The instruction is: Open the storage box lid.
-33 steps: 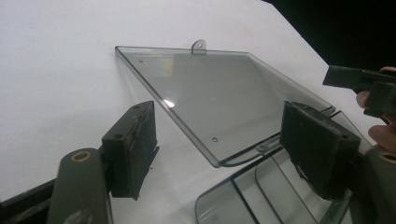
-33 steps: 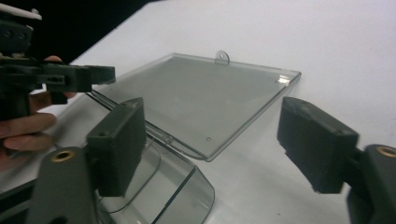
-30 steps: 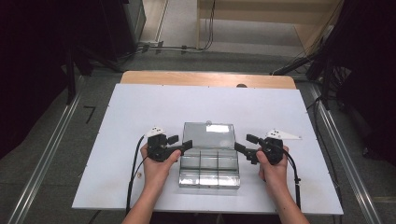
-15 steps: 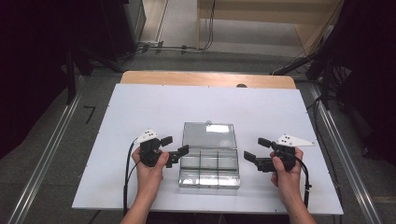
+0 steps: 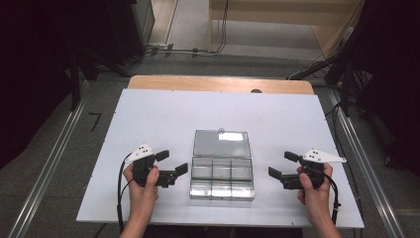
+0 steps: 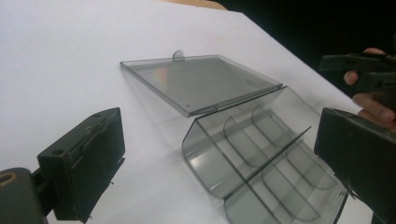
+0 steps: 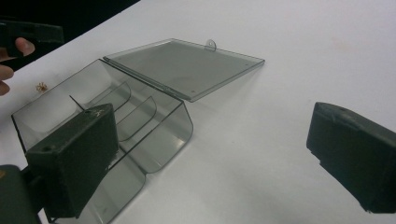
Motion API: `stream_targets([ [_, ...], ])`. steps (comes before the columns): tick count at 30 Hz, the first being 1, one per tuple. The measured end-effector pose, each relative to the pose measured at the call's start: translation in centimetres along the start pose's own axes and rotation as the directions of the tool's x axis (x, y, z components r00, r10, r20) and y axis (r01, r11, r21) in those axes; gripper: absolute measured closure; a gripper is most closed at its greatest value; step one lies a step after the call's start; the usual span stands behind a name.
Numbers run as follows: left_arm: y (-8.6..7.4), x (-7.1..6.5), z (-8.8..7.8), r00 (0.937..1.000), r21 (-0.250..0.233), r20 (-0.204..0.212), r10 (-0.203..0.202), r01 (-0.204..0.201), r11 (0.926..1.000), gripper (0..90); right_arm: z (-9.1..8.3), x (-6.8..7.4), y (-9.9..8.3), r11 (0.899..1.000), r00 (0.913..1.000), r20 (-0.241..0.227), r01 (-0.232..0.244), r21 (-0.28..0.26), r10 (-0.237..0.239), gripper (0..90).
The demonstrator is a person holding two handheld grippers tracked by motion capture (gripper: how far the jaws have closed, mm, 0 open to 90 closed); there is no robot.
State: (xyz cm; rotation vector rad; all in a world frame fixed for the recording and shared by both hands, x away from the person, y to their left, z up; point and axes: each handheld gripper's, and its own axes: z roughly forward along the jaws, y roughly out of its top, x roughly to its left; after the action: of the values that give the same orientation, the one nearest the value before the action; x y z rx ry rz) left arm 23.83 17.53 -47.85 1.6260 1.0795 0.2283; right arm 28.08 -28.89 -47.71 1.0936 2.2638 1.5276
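While both hands hang clear of it, the clear plastic box (image 5: 222, 171) lies near the front edge of the white table (image 5: 148, 114), midway between its side edges, lid (image 5: 221, 143) flat toward the back, empty compartments exposed. Left gripper (image 5: 174, 167) and right gripper (image 5: 280, 166): jaws just opened, spread, nothing between them. Wooden board (image 5: 218, 84) beyond the back edge. No obstruction.

Open clear box (image 5: 221, 168) on white table (image 5: 148, 119), between two empty, wide-open grippers
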Motion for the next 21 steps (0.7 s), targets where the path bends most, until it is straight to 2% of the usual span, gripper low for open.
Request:
stream_targets([
  [10, -1.0, -0.1, -1.8, 0.9992, 0.022, -0.008, 0.038, -0.038, 0.999, 0.2, -2.2, -0.7, -0.5, 1.0, 0.9996, 0.029, 0.002, -0.019, -0.002, 0.8],
  [13, -1.1, -0.2, -2.3, 0.9978, 0.029, -0.035, 0.056, -0.055, 0.9981, 0.2, -2.8, -1.1, -0.8, 1.0, 0.9991, 0.042, 0.004, -0.023, -0.003, 0.8],
  [21, -1.8, -0.1, -3.4, 0.9945, 0.051, -0.066, 0.081, -0.078, 0.9957, 0.0, -4.4, -2.1, -1.7, 0.999, 0.9981, 0.06, -0.013, -0.029, 0.015, 0.8],
])
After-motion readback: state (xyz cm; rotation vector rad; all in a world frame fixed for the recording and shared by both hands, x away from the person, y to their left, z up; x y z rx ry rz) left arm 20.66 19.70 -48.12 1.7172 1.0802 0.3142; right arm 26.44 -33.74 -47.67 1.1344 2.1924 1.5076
